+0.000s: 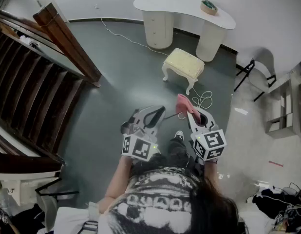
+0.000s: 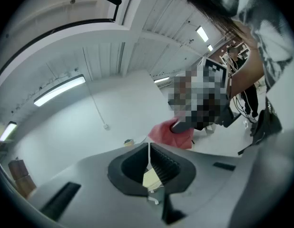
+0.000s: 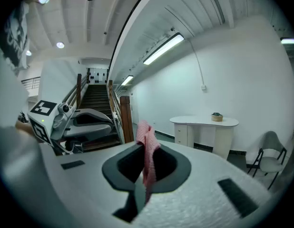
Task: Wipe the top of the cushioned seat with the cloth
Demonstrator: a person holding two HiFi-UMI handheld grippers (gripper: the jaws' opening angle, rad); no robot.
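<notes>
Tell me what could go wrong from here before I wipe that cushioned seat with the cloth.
The cloth is pinched only as a narrow fold in the right tongs, so it might slip out under wiping pressure. A white cable coils on the floor right by the cushioned seat, on the near side; a foot could catch it. The seat stands on slim legs, and the shut left tongs are away from it, not steadying it.
</notes>
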